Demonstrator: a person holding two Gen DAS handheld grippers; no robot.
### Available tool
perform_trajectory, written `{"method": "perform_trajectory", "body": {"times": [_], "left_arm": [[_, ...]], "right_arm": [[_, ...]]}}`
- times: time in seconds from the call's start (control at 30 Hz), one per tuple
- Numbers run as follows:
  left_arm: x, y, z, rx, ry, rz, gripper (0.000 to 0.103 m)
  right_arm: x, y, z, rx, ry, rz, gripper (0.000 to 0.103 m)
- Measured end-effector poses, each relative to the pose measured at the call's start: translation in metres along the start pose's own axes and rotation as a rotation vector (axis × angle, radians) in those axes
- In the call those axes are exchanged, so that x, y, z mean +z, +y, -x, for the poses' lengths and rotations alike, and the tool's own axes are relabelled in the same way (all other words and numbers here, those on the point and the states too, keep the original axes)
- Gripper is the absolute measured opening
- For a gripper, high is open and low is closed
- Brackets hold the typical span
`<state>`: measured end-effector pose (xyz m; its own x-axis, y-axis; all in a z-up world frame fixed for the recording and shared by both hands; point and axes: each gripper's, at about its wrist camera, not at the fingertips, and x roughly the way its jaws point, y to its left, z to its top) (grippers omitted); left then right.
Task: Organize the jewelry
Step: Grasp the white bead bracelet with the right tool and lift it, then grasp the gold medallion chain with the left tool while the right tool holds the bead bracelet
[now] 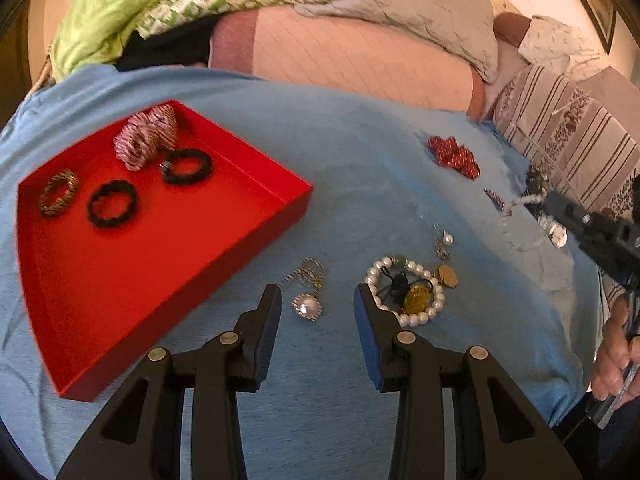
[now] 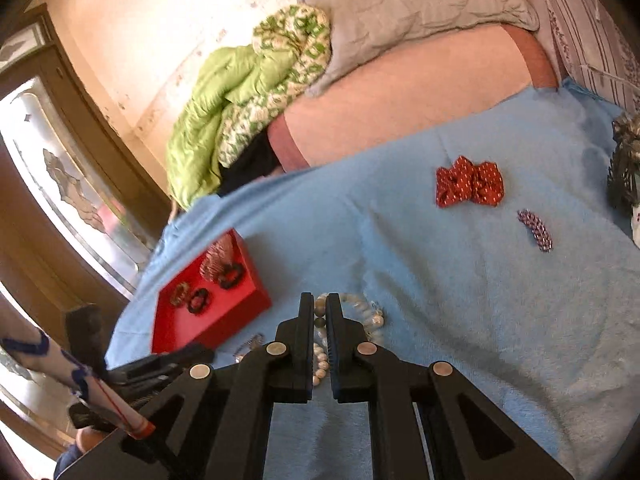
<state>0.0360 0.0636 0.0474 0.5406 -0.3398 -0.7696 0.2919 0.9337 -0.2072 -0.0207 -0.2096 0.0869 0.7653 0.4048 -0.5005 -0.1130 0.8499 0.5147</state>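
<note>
Bed covered with a light blue blanket; no worktop here.

Done so far: the shallow red rectangular tray, left of the left wrist frame, holds five pieces. Two black fuzzy hair ties, a gold-and-brown woven band, and a pink striped fabric scrunchie bunched in the far corner.

Left to sort, all loose on the blanket:
- round crystal-rimmed pendant on a thin twisted chain, low centre
- white pearl bead bracelet with a black cord and a gold oval piece lying inside its loop
- small pearl drop earring just above it
- red dotted fabric bow, upper right of the right wrist frame
- small purple beaded clip, below the bow
- a dark tangled heap at the right edge, too blurred to name

Your left tool stands apart and empty, with the pendant between its tips.

Your right tool is pressed together on a pale bead strand, carried clear of the blanket, it seems.

Judgement: under halfway. Strand goes next to the tray, pendant after.
</note>
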Motion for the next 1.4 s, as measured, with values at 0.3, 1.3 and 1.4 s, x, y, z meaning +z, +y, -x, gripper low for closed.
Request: {"method": "perform_trajectory", "body": {"times": [0.3,1.3,1.4], "left_arm": [[0.000,-0.050,-0.018,-0.131,0.040,-0.125,0.036],[0.013,-0.116,-0.083,0.016,0.125,-0.529,0.036],[0.010,-0.115,-0.075,-0.017,0.124,-0.552,0.036]], "right_arm": [[0.009,-0.001,0.005,0.009,-0.009,-0.001,0.006],[0.018,-0.026,0.032,0.019,-0.053,-0.037,0.007],[0.019,-0.026,0.033,0.026,-0.051,-0.038,0.007]]}}
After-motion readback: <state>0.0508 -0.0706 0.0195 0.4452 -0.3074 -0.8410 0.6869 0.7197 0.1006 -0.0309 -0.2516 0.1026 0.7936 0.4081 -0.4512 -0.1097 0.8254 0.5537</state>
